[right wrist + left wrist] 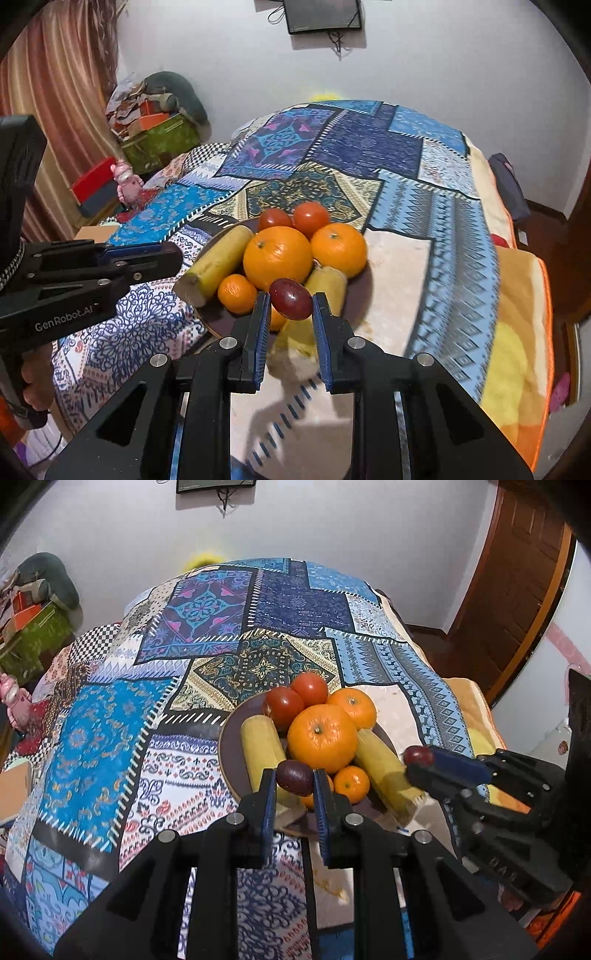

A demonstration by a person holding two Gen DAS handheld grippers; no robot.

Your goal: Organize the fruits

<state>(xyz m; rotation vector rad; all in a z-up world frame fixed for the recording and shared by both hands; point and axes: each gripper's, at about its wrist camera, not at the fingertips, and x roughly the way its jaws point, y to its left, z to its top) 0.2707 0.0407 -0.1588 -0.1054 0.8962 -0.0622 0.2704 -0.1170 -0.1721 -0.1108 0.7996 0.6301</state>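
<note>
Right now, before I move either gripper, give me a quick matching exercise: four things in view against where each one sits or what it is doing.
Things:
1. left gripper
2. big orange
3. two tomatoes
4. plate

Places or states:
A. at the far side of the pile
B. on the patterned cloth, under the fruit
C. shut on a small dark plum
D. in the middle of the pile, on top

Pairs: 1-C, 2-D, 3-A, 4-B
</note>
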